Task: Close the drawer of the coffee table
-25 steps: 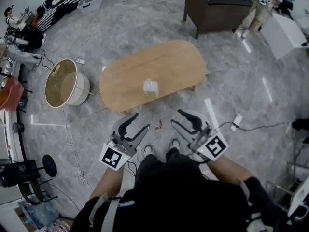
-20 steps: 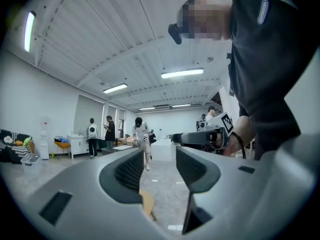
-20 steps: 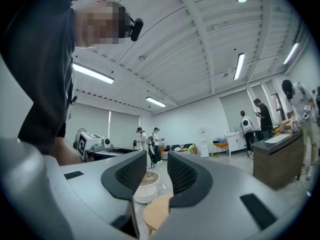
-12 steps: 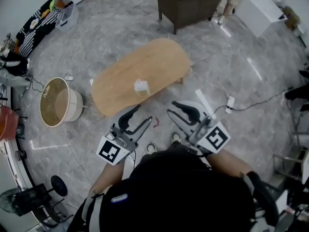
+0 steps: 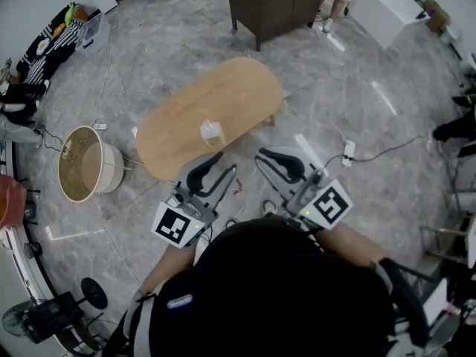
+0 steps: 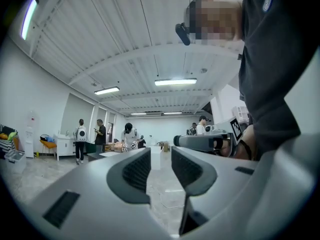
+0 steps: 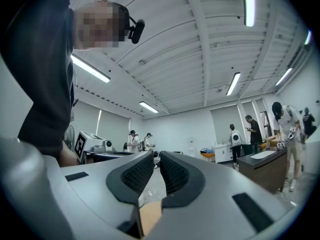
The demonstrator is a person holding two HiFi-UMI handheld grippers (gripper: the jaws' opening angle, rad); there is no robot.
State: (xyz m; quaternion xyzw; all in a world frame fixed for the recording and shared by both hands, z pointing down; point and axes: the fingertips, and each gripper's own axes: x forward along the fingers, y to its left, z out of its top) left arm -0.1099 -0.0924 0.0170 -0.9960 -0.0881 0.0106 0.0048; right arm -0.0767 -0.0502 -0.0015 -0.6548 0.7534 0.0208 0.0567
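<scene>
The oval wooden coffee table (image 5: 223,103) stands on the marble floor in front of me, with a small clear object (image 5: 213,132) on its top. Its drawer is hidden under the top in the head view. Both grippers hover side by side above the floor at the table's near edge, touching nothing. My left gripper (image 5: 225,163) (image 6: 161,156) has just been closing and still shows a clear gap with nothing in it. My right gripper (image 5: 264,158) (image 7: 156,161) has also just been closing, down to a narrow empty slit. Both gripper views look level across the room.
A round tan basket (image 5: 89,162) sits left of the table. A dark cabinet (image 5: 275,2) stands behind it. A white power strip (image 5: 346,151) with its cable lies on the floor to the right. Several people (image 6: 80,139) stand far off.
Both grippers have come up closer to the table's near edge. The right jaws have narrowed a lot, the left jaws a little. The head view has shifted.
</scene>
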